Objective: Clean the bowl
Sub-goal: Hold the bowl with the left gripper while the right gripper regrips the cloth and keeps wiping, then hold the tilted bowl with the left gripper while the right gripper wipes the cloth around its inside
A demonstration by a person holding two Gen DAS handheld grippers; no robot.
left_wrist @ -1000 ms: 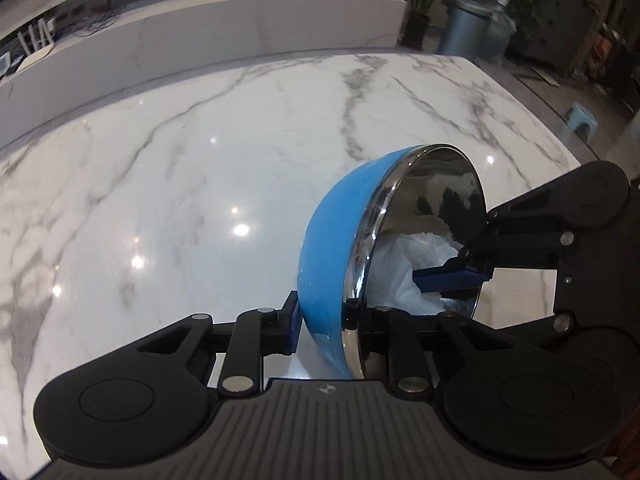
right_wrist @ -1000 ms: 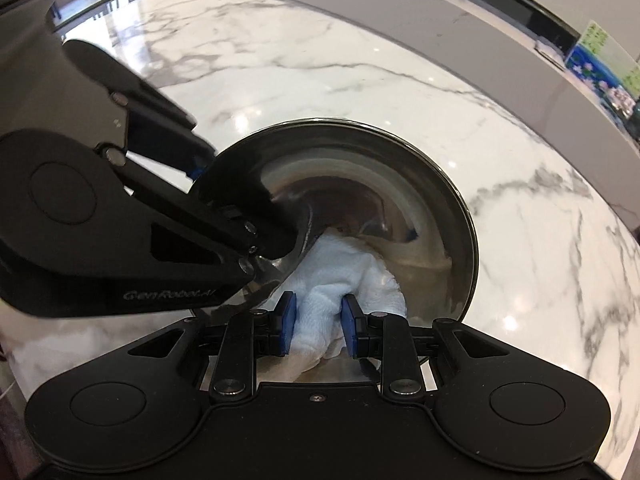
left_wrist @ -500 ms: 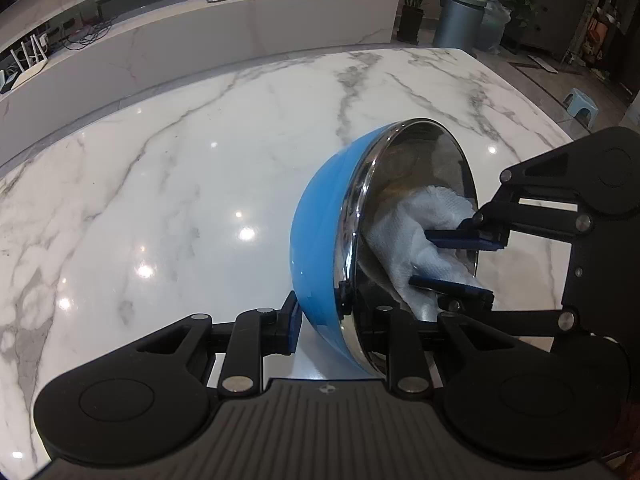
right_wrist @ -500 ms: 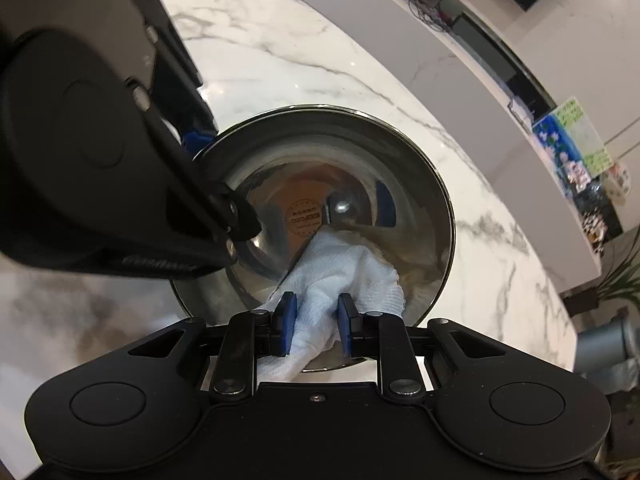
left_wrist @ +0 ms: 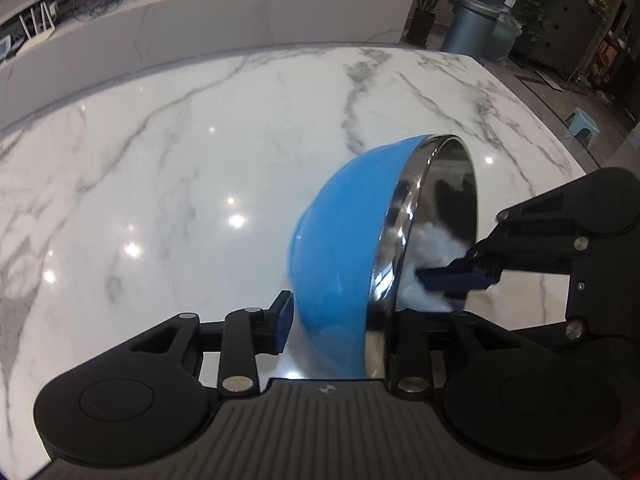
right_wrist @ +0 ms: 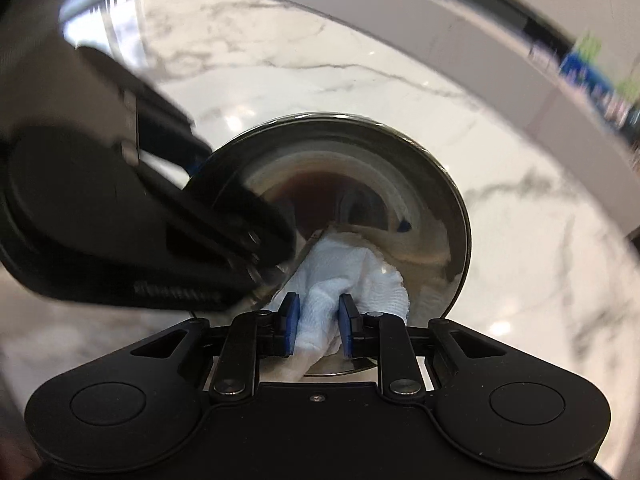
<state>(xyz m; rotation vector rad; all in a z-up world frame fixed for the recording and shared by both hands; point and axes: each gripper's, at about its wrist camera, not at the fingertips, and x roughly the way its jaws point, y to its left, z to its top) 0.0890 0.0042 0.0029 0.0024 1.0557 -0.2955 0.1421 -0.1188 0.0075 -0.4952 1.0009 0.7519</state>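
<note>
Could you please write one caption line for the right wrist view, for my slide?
Right gripper presses a white cloth inside the tilted steel-lined bowl.

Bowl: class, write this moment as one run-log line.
step: wipe bowl inside | left gripper: jaws just opening, bowl wall between | right gripper: shut on cloth

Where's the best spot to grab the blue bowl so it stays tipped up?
Probably the bowl rim at its near, low edge, from below: one finger on the blue outside, one on the shiny inside. It stands on edge, so only the thin rim fits. The left gripper straddles it there.
</note>
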